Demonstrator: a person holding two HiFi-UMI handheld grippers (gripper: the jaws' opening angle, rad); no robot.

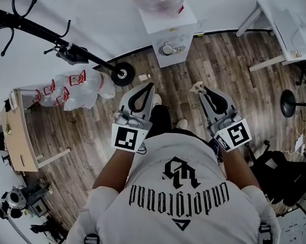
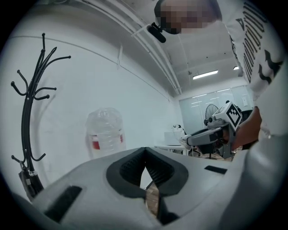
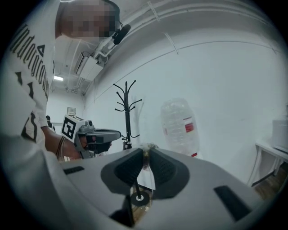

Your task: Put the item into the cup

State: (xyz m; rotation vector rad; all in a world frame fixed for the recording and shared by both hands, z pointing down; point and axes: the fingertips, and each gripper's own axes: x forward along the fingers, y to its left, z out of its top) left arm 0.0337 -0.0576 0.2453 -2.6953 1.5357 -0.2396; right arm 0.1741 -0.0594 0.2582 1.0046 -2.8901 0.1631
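Observation:
My right gripper (image 1: 202,90) is shut on a small tan item (image 1: 196,85) that sticks out past its tips over the wooden floor. In the right gripper view the item (image 3: 147,146) shows as a pale tuft pinched at the top of the dark pads (image 3: 162,168). My left gripper (image 1: 152,85) is held level beside it, its tips together and nothing between them. The left gripper view shows its pads (image 2: 130,168) meeting at the point. No cup shows clearly; a small round thing (image 1: 167,49) sits at the foot of a white cabinet (image 1: 171,27) ahead.
A large clear water bottle (image 2: 105,132) stands on the cabinet by the white wall. A black coat rack (image 3: 127,112) and a scooter wheel (image 1: 123,73) are to the left, with plastic bags (image 1: 83,86) and a wooden desk (image 1: 17,135). A white table (image 1: 285,27) and a black chair (image 1: 277,174) are to the right.

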